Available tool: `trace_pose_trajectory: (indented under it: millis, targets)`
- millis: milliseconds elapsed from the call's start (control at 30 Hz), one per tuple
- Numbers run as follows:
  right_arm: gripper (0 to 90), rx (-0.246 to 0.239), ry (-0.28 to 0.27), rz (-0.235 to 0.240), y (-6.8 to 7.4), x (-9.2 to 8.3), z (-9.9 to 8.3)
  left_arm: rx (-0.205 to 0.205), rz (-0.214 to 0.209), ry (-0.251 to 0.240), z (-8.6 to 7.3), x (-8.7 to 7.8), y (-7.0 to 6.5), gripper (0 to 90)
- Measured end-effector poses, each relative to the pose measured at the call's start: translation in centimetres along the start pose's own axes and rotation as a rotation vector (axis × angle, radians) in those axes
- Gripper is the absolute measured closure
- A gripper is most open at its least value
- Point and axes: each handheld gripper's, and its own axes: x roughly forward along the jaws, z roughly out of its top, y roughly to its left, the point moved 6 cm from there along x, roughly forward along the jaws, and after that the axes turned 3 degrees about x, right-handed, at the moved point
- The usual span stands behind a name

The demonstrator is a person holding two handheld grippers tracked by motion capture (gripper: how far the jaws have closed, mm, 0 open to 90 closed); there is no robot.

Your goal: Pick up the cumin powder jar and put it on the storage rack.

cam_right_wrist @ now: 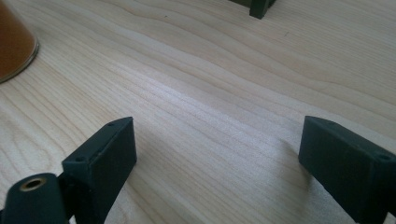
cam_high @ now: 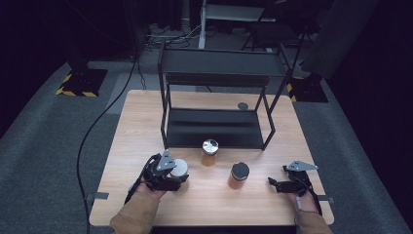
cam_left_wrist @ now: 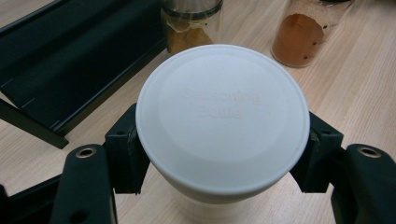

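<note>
Just in front of the black shelf rack [cam_high: 214, 129], toward its left corner, stands a white-lidded jar [cam_left_wrist: 222, 116], its round matte lid faintly embossed; the left gripper [cam_high: 176, 174] clamps it just under the lid, one jaw on each side

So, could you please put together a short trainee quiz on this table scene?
1. Which jar does the left tool grip?
2. True or false: the right tool holds a jar.
3. How many jars stand on the table?

Key:
1. The white-lidded jar, clamped below its lid.
2. False: its jaws stand open over bare wood.
3. Three: white-lidded, silver-lidded jar and black-lidded jar, all in front of the black rack.
</note>
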Motion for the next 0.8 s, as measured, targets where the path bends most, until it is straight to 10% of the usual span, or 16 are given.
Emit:
trace_pose_trajectory:
  millis: [800]
  targets:
    - [11.2, 0.005, -0.001, -0.007, 0.0, 0.0, 0.0, -0.006, 0.013, 0.031, 4.8, -0.2, 2.7, 33.1]
